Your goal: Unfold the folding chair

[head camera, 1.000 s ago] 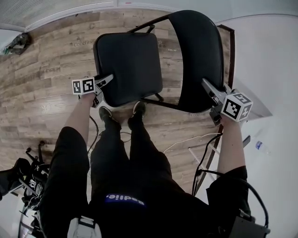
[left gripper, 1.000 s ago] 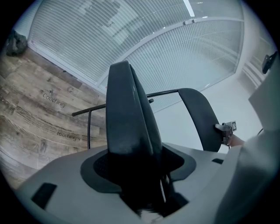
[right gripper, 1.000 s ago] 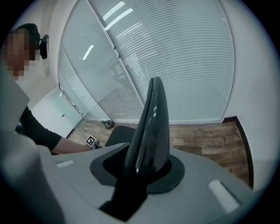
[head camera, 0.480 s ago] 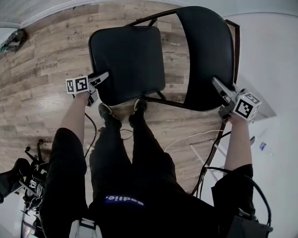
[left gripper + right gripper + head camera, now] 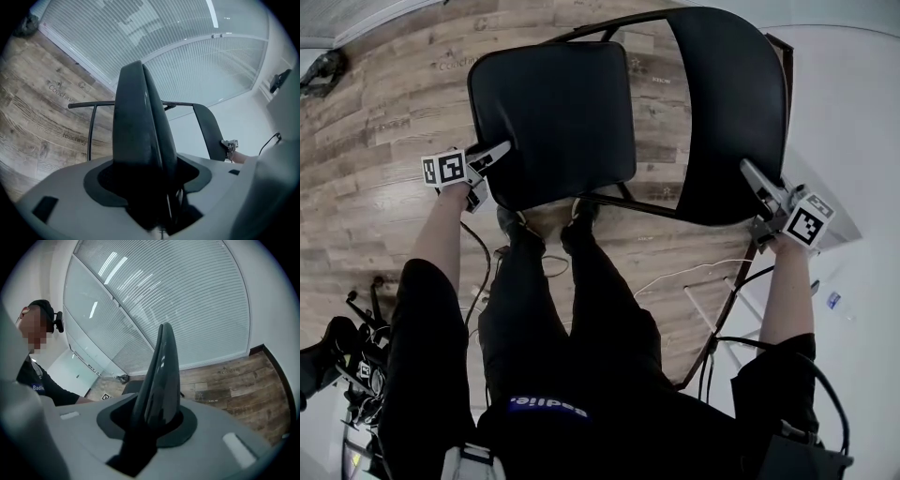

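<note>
1. Grey-brown wood-plank floor below and left of the left jaws; faint lettering printed on the planks.
2. White slatted blinds over a glazed wall, straight ahead of both pairs of jaws.
3. Light strips reflected in the glass, up-left of the right jaws.
4. Dark baseboard right of the right jaws, where blinds meet floor.
5. White surface right of the right jaws; floor or wall unclear.
6. Pale cable on the floor, behind the right jaws.
7. Dark gear well behind the left jaws; type unclear.
8. Dark wall fitting far right of the left jaws.
</note>
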`<act>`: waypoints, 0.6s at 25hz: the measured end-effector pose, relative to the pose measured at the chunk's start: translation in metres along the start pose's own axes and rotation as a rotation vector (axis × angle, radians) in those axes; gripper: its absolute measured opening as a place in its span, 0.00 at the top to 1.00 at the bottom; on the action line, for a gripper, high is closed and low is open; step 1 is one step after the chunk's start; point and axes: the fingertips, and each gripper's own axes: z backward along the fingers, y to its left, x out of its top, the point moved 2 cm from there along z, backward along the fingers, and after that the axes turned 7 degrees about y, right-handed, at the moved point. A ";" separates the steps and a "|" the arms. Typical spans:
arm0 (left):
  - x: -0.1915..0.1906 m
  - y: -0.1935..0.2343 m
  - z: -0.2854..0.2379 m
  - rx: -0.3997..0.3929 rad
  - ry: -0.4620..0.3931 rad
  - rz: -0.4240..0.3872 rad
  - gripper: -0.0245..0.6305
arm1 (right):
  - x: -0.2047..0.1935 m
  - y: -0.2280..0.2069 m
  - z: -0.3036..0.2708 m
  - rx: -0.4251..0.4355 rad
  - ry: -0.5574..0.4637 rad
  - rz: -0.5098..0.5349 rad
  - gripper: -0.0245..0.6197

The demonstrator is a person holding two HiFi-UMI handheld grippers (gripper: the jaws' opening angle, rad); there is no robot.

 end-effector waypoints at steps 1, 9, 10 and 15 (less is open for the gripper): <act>0.001 0.000 -0.001 -0.007 -0.001 -0.004 0.52 | 0.000 0.000 0.000 0.002 -0.003 0.001 0.82; -0.004 0.022 0.007 -0.040 -0.026 0.001 0.52 | -0.003 0.033 -0.012 0.028 -0.026 -0.005 0.82; -0.004 0.026 0.008 -0.039 -0.028 0.003 0.52 | -0.003 0.038 -0.015 0.027 -0.030 -0.003 0.81; -0.004 0.048 0.015 -0.042 -0.027 0.017 0.50 | -0.005 0.060 -0.033 -0.015 -0.022 0.019 0.82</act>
